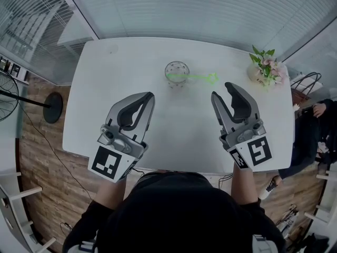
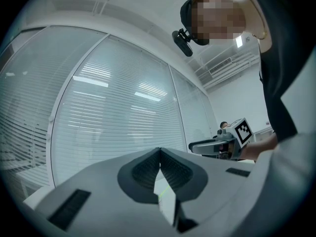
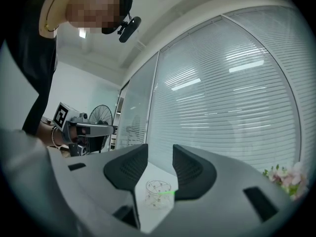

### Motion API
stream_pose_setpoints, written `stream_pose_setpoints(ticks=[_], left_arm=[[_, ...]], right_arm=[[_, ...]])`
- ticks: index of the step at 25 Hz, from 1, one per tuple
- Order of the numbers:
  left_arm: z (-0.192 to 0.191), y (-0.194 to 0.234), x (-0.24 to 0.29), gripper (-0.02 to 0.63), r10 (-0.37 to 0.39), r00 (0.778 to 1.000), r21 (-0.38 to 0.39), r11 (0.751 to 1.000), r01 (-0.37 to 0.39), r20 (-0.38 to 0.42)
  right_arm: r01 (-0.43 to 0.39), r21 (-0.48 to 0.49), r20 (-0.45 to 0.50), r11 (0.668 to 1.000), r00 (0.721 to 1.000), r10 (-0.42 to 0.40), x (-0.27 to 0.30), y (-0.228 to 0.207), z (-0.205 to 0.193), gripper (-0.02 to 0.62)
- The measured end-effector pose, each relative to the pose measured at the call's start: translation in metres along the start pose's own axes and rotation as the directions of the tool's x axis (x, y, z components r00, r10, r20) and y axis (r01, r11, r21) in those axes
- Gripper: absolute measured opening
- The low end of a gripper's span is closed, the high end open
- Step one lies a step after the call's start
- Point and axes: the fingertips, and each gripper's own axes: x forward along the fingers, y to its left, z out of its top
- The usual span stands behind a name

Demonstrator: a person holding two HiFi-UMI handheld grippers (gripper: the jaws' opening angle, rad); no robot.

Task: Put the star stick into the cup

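A clear cup (image 1: 177, 73) stands on the white table (image 1: 105, 88), towards its far side. The green star stick (image 1: 196, 77) rests across the cup, its thin end inside and its star (image 1: 211, 78) past the rim to the right. My left gripper (image 1: 151, 95) hovers near and left of the cup, shut with nothing in it (image 2: 159, 150). My right gripper (image 1: 221, 90) hovers near and right of the star, open and empty. Between its pads in the right gripper view (image 3: 159, 152) the cup (image 3: 157, 194) and a bit of green stick (image 3: 170, 192) show.
A small pot of pink flowers (image 1: 266, 70) stands at the table's far right corner. A floor fan's round base (image 1: 52, 107) sits left of the table. A seated person (image 1: 310, 136) is at the right. Windows with blinds run behind the table.
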Motion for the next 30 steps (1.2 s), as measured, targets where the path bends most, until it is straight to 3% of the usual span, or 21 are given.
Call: stream_pose_setpoints(ticks=[16, 30], left_arm=[[0.0002, -0.0001, -0.0009, 0.014, -0.010, 1.000, 0.000, 1.000, 0.010, 0.001], [0.0035, -0.0009, -0.0001, 0.014, -0.016, 1.000, 0.006, 1.000, 0.016, 0.003]], right_arm=[[-0.009, -0.006, -0.010, 1.000, 1.000, 0.009, -0.0018, 0.0089, -0.0005, 0.011], [-0.007, -0.030, -0.021, 1.000, 1.000, 0.006, -0.0038, 0.0101, 0.0027, 0.005]])
